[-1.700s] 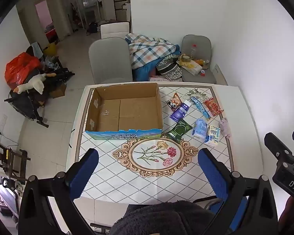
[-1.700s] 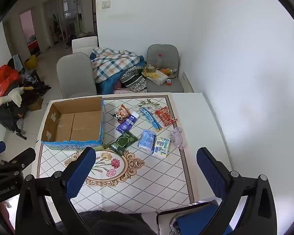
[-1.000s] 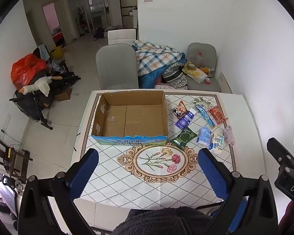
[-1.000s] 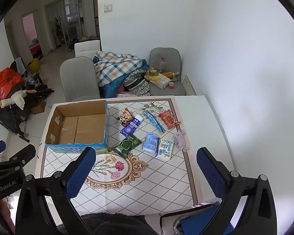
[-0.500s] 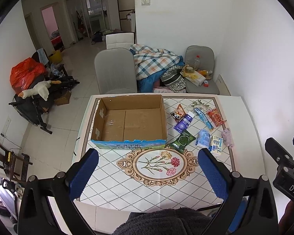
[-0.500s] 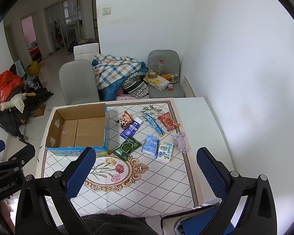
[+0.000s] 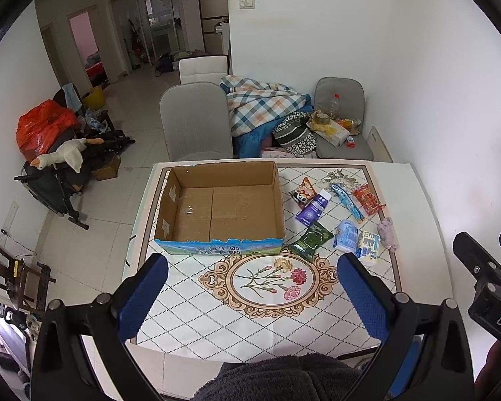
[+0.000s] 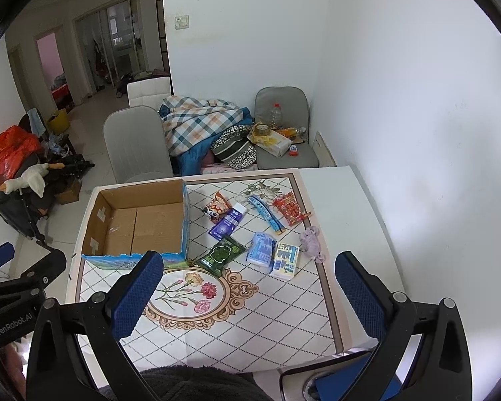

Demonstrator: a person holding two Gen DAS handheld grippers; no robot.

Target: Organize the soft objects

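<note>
An open, empty cardboard box [image 7: 217,207] [image 8: 140,224] sits at the table's far left. To its right lie several soft packets: a green pouch [image 7: 312,239] [image 8: 222,254], a purple tube [image 7: 312,207] [image 8: 228,222], a blue tissue pack [image 7: 345,234] [image 8: 260,249], a white-blue pack [image 7: 367,245] [image 8: 285,259], a red snack bag [image 7: 367,198] [image 8: 290,212] and a small pink plush [image 7: 387,229] [image 8: 312,239]. My left gripper [image 7: 250,290] and right gripper [image 8: 247,290] are both open and empty, held high above the table's near edge.
The table [image 7: 417,220] has a tiled floral top. Two grey chairs [image 7: 197,123] [image 7: 344,120] stand beyond the far edge, with a plaid blanket [image 7: 260,103] between them. A white wall is on the right. Clutter with an orange bag [image 7: 43,123] sits at the left.
Both grippers have risen and drawn back from the table, so the box and packets look smaller and farther. Nothing on the table has moved.
</note>
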